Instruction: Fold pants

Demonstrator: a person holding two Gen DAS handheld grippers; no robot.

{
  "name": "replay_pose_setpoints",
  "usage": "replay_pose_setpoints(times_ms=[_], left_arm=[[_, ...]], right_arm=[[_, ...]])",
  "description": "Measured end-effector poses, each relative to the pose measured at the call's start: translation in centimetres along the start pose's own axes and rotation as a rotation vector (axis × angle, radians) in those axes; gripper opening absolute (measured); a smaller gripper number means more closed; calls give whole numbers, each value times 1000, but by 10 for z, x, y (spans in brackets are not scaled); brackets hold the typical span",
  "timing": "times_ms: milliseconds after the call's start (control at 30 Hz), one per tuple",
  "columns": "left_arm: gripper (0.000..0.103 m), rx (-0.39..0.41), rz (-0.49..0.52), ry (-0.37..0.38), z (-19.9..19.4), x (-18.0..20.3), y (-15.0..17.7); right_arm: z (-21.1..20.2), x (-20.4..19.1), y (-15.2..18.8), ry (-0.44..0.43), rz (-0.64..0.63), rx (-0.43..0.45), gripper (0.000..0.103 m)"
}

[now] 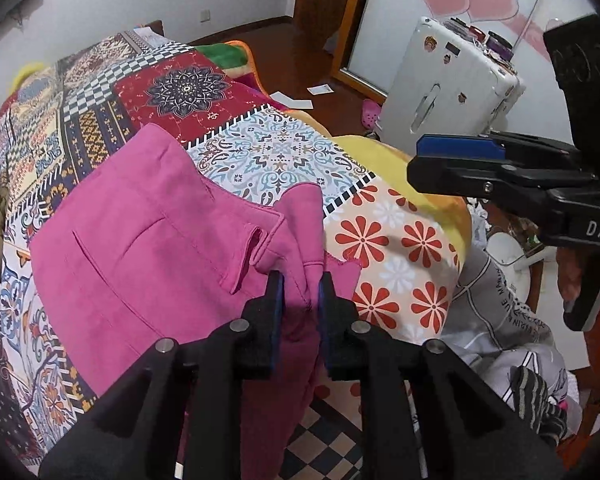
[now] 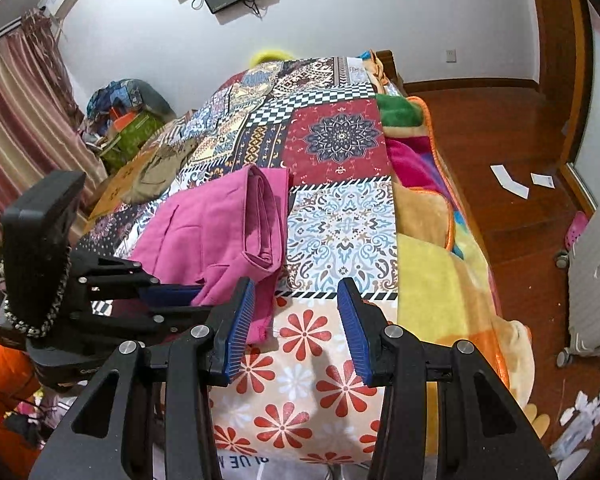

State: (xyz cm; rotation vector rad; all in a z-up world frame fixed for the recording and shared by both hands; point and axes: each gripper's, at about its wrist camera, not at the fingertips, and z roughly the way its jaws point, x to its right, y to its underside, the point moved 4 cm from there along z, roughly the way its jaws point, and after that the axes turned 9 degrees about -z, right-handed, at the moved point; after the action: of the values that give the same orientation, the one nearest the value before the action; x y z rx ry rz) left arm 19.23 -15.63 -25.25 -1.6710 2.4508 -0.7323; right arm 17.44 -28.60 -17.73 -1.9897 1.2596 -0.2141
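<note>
Pink pants [image 1: 148,236] lie on a patchwork bedspread [image 1: 284,152], waistband toward the bed's near edge. My left gripper [image 1: 302,296] is shut on a bunched fold of the pants at that edge. In the right wrist view the pants [image 2: 220,224] lie folded over, with a doubled edge on their right side. The left gripper [image 2: 172,294] shows there at the left, its blue pads gripping pink cloth. My right gripper [image 2: 296,328] is open and empty, just right of the pants above the flowered patch [image 2: 300,360]. It also shows at the right of the left wrist view [image 1: 456,160].
A white suitcase [image 1: 440,84] stands on the wooden floor right of the bed. A yellow and orange blanket [image 2: 436,240] lies along the bed's right side. An olive garment [image 2: 160,172] lies beyond the pants. Papers [image 2: 508,180] lie on the floor.
</note>
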Motion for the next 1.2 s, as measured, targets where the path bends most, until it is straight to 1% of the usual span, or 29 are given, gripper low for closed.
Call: replay_pose_setpoints(times_ms=[33, 67, 100, 133, 167, 233, 300, 400, 467, 533, 600, 633, 667, 700, 733, 767, 833, 900, 933, 1000, 1033, 1067, 1100, 1133, 1167, 1200], left_arm=[[20, -3, -3, 3, 0, 0, 0], [32, -7, -6, 6, -1, -1, 0], [41, -10, -12, 10, -1, -1, 0], [52, -6, -21, 26, -3, -1, 0], [54, 0, -25, 35, -5, 0, 0], [53, 20, -27, 5, -10, 0, -1], [53, 43, -36, -9, -19, -2, -4], [54, 112, -56, -22, -45, -12, -11], [54, 178, -74, -70, -66, -26, -17], [54, 219, -101, -125, -78, -47, -19], [54, 217, -151, -176, -77, -73, -19], [53, 203, -184, -205, -71, -88, -16], [51, 182, -212, -233, -65, -99, -13], [45, 162, -235, -250, -58, -109, -8], [41, 138, -256, -250, -51, -117, -3], [41, 123, -269, -240, -44, -122, 2], [41, 118, -271, -241, -38, -124, 8], [41, 118, -259, -248, -34, -124, 9], [42, 118, -254, -247, -32, -124, 9], [42, 121, -243, -250, -29, -124, 9], [44, 123, -239, -248, -27, -124, 10], [50, 124, -242, -244, -25, -126, 12], [52, 124, -245, -242, -24, -126, 13], [56, 125, -253, -234, -23, -129, 14], [57, 124, -263, -223, -22, -131, 14], [57, 120, -282, -207, -22, -135, 14]], right_arm=[[0, -1, -1, -1, -1, 2, 41], [-1, -1, -2, 1, -2, 4, 41], [-2, -3, -3, 2, -4, 8, 41], [-3, -3, -4, 1, -5, 10, 41], [-4, -5, -5, 0, -7, 14, 41], [-7, -7, -7, 2, -10, 23, 41], [-9, -11, -10, -4, -15, 35, 41], [-10, -20, -16, -21, -33, 54, 41], [-5, -31, -20, -44, -57, 60, 41], [4, -43, -23, -67, -80, 57, 41], [20, -59, -24, -107, -104, 42, 41], [30, -68, -24, -128, -117, 34, 40], [41, -77, -23, -145, -128, 17, 40], [49, -83, -22, -157, -137, 4, 39], [61, -91, -21, -169, -152, -18, 36], [71, -95, -18, -169, -166, -45, 35], [83, -97, -15, -162, -179, -83, 34], [89, -89, -5, -138, -175, -117, 34], [88, -81, -2, -126, -159, -126, 31], [80, -66, 4, -103, -127, -134, 31], [76, -57, 7, -98, -109, -135, 30], [71, -46, 12, -95, -83, -143, 27], [69, -41, 15, -88, -70, -152, 21], [66, -35, 19, -83, -59, -165, 20], [63, -35, 22, -78, -55, -170, 20], [60, -33, 25, -52, -54, -180, 28]])
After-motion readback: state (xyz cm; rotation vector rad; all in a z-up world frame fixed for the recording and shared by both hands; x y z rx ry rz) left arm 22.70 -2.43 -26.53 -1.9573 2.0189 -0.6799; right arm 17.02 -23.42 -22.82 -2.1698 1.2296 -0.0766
